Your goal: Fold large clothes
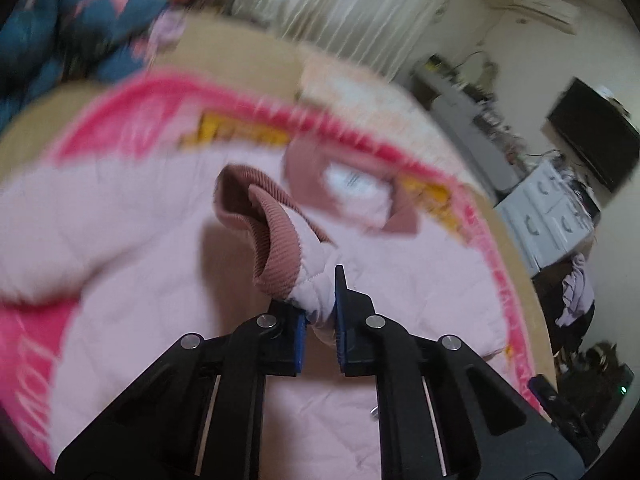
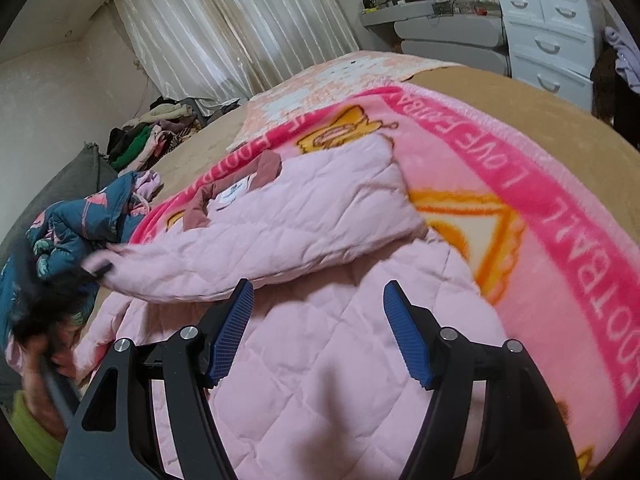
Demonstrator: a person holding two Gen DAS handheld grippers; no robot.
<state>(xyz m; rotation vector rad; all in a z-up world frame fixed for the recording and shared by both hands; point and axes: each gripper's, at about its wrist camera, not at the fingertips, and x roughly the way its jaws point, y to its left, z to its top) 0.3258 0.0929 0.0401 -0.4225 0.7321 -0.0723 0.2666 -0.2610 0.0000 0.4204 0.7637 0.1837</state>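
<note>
left claw (image 1: 320, 320) clamped on the sleeve end (image 1: 316, 300) of the pink quilted jacket (image 2: 320, 320), just behind the ribbed cuff (image 1: 276, 248), sleeve lifted over the jacket body. right claw (image 2: 320, 336) wide open, holding nothing, above the jacket's lower part. jacket lies on the pink blanket (image 2: 560, 240) on the bed (image 2: 560, 112), collar toward the curtains (image 2: 240, 20). blue patterned garment (image 2: 80, 232) bunched beside it at the blanket's left edge.

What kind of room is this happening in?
Most likely a bedroom: a pink quilted jacket lies on a bed spread with a pink blanket, with curtains and a white chest of drawers behind.
</note>
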